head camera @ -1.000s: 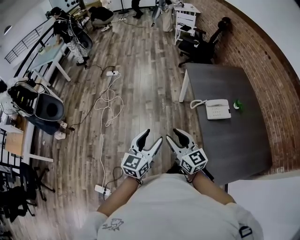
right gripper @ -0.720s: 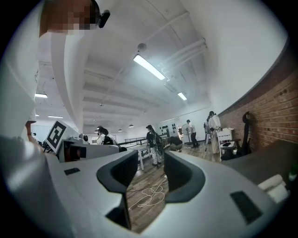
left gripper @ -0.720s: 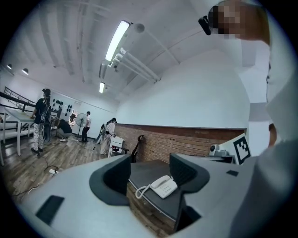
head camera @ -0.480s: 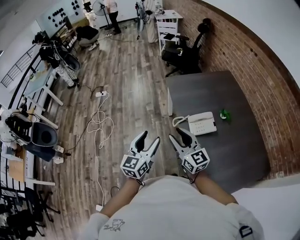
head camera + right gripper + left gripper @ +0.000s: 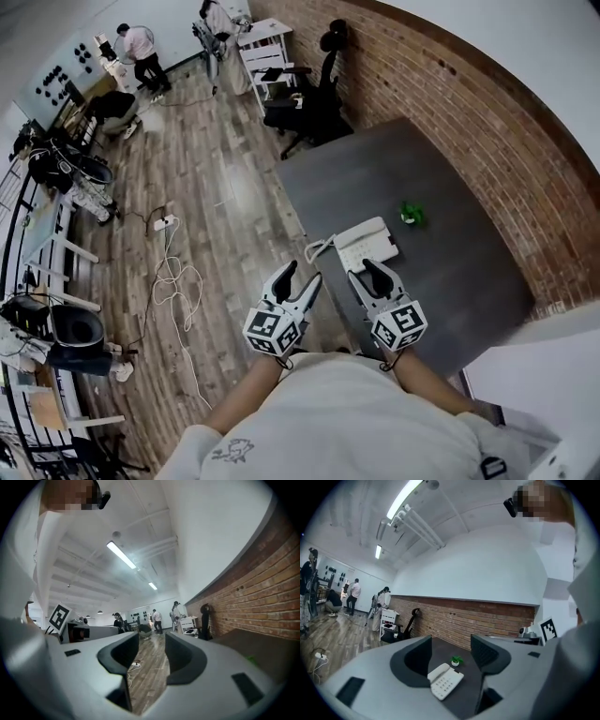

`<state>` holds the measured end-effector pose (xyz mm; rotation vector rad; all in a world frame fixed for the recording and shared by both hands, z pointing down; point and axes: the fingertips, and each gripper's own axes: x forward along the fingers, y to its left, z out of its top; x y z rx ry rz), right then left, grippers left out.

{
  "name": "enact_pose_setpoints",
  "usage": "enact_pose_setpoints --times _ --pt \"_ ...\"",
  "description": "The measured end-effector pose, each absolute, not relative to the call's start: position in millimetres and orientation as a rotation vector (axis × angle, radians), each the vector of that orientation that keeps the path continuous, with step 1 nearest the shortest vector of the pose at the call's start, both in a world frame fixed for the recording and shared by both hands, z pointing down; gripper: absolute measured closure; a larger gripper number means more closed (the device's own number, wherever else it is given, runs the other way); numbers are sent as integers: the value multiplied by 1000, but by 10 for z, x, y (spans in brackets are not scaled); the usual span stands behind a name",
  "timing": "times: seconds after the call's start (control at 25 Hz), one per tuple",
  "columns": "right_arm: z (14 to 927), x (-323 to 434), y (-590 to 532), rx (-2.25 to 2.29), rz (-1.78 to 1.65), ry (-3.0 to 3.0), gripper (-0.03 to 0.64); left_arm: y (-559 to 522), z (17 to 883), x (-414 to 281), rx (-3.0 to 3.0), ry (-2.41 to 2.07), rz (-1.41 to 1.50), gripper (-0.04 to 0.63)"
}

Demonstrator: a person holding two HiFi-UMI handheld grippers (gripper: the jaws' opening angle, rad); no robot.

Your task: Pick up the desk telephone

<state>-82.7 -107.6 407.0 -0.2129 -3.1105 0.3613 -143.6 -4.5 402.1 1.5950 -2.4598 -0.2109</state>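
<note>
The white desk telephone (image 5: 367,243) lies on the dark grey table (image 5: 450,272), its coiled cord (image 5: 319,248) hanging off the near-left edge. My left gripper (image 5: 301,275) is open and empty, over the floor just left of the table. In the left gripper view the telephone (image 5: 446,680) shows between the left gripper's (image 5: 451,640) jaws, still some way ahead. My right gripper (image 5: 367,271) is open and empty, its tips just short of the phone's near edge. In the right gripper view the right gripper (image 5: 152,637) points along the wooden floor, not at the phone.
A small green plant (image 5: 410,214) stands on the table beyond the phone. A brick wall (image 5: 487,141) runs behind the table. A black office chair (image 5: 309,103) and white shelves (image 5: 261,42) stand at its far end. Cables (image 5: 173,281) lie on the floor at left; people (image 5: 141,45) stand far back.
The table and telephone have come much nearer and swung left, now just ahead of the grippers. Both grippers stay open and empty, held the same way in front of the body.
</note>
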Motion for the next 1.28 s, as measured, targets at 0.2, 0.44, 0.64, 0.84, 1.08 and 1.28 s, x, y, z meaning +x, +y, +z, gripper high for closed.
enact_pose_setpoints --times 0.2,0.44,0.64,0.84,1.08,1.28 --pt "4211 -810 -1315 -112 394 -3093 436 -342 4102 -1491 1667 -2392 -190 322" --pt "4312 -1003 -1463 6 417 -3071 435 -544 4197 -1787 1734 -2306 -194 323" --pt "4433 -1188 -1650 155 443 -3044 435 -787 4303 -2055 1826 -2187 -233 322" --pt "4487 -1442 -1793 317 444 -3019 433 -1088 4378 -2403 1933 -2055 -211 322" --pt "4570 -1687 -1931 522 457 -2982 433 -1401 4390 -2710 2081 -1893 -190 322" --pt "4583 -1926 -1959 655 449 -2959 433 -1542 4373 -2960 2182 -1788 -164 322"
